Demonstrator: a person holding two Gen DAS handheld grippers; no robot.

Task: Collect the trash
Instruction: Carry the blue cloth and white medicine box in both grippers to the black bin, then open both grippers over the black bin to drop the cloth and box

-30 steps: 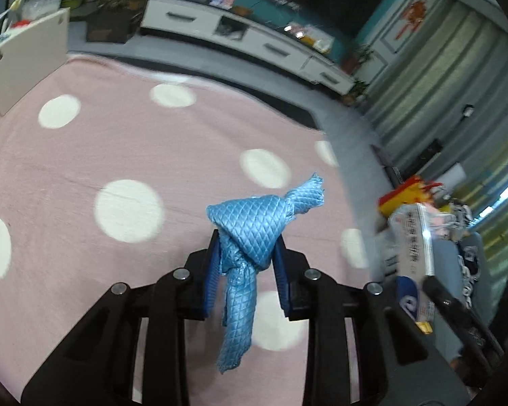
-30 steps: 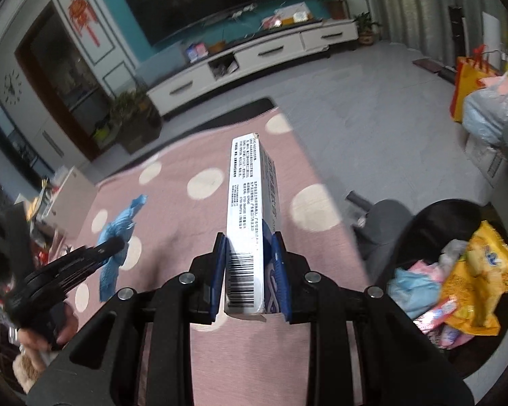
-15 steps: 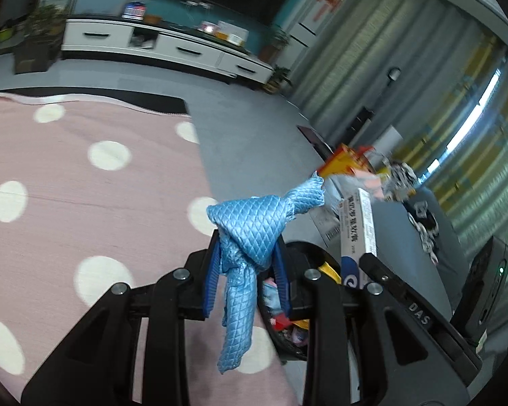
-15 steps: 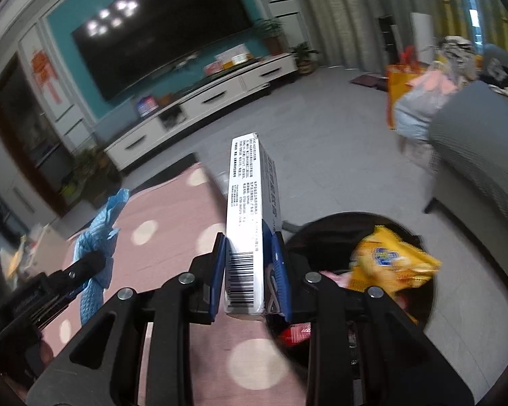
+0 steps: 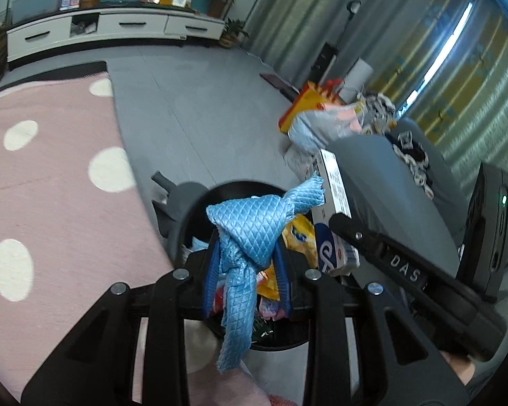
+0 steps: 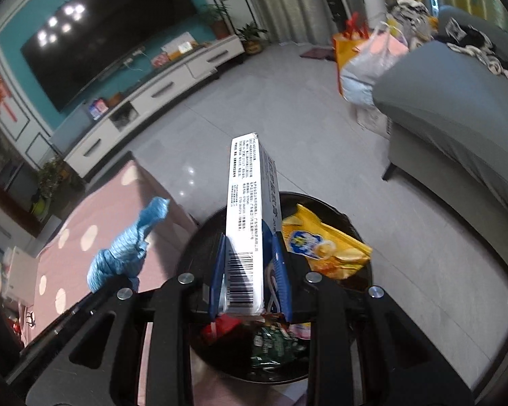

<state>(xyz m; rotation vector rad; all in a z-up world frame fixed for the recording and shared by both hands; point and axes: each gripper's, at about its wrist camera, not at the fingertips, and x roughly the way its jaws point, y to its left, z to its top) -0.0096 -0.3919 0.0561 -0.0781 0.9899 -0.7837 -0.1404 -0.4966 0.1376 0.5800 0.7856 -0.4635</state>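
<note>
Both loads over black bin (image 6: 335,213), lower centre: left gripper (image 5: 247,270) jaws pinching blue cloth (image 5: 250,233), right gripper (image 6: 250,270) pinching white box (image 6: 245,223). Wrappers already inside; release left

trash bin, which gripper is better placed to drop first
Right, narrowly. The right gripper holds the white box over the middle of the trash bin; the left gripper holds its blue cloth nearer the rim.

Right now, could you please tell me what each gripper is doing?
Left gripper: closed on the blue cloth.
Right gripper: closed on the white box.
</note>
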